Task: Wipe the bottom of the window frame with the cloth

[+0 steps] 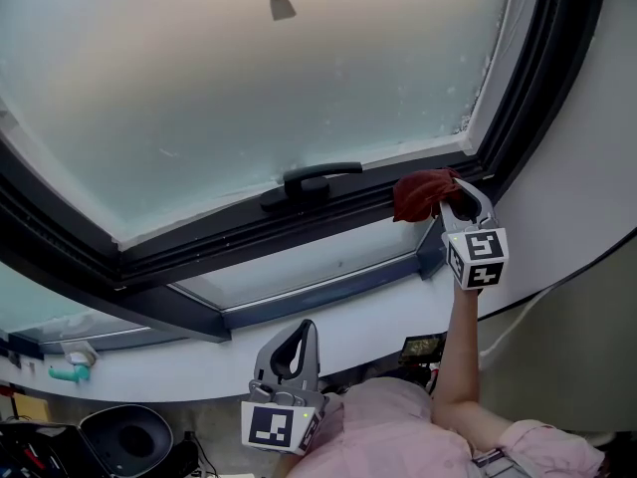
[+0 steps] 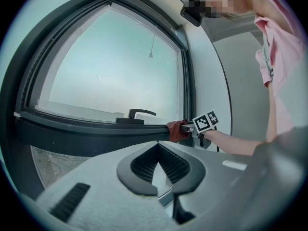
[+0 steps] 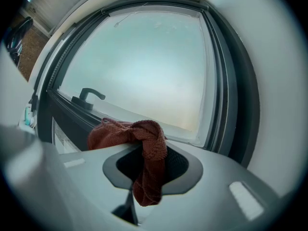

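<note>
Window: a large frosted glass pane [image 1: 249, 88] fills most of the head view, pale and misted from edge to edge.
Frame: a dark grey metal window frame [image 1: 199, 242] surrounds the pane, its bottom rail running across under the glass to the right-hand corner.
Wall: a white curved wall [image 1: 587, 167] borders the frame on the right.
Arm: the person's bare forearm [image 1: 456, 352] reaches up from a pink sleeve [image 1: 398, 426] to the raised tool.
Left tongs: the grey two-jaw left gripper [image 2: 159, 153] hangs low, well apart from the frame; its ribbed pads meet at the tips with nothing between them.
Right tongs: the grey two-jaw right gripper [image 3: 151, 162] is raised to the bottom rail, its jaws clenched on the cloth, which runs down between the pads and bunches over the top.
Handle: a black lever window handle [image 1: 309, 182] sits on the bottom rail, left of the cloth.
Cloth: the rust-red knitted cloth [image 1: 423, 195] touches the bottom rail near the frame's right-hand corner, just beside the handle's end.
</note>
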`<state>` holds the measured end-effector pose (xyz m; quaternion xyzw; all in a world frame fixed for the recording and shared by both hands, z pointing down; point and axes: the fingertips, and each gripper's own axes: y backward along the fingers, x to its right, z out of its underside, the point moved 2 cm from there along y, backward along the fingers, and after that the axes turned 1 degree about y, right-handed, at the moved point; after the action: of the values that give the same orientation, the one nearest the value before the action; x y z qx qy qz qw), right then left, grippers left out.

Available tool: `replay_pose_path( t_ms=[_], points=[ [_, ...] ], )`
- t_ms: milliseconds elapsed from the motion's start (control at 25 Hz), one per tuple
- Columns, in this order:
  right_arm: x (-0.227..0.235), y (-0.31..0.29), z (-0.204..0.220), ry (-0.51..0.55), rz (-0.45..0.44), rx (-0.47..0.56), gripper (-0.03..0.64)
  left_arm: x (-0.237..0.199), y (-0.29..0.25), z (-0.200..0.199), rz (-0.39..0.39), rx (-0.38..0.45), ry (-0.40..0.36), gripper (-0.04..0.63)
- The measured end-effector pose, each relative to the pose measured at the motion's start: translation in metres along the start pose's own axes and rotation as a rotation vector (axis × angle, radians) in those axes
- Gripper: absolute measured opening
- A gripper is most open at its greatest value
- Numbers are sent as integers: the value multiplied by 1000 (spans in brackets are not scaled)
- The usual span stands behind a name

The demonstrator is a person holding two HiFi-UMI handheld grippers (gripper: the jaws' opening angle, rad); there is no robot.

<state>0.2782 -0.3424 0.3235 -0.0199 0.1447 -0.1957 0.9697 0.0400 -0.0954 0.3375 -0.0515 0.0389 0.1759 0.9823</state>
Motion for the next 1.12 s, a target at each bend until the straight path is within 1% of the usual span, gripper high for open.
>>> replay_pose_path(
  t_ms=[600,1120],
  points=[
    [40,1,11,-21,22,8,81,25,-31,0,26,-11,-7,-3],
    [66,2,18,-24,36,7,81,41,-48,-2,41,-9,-11,-3]
  ],
)
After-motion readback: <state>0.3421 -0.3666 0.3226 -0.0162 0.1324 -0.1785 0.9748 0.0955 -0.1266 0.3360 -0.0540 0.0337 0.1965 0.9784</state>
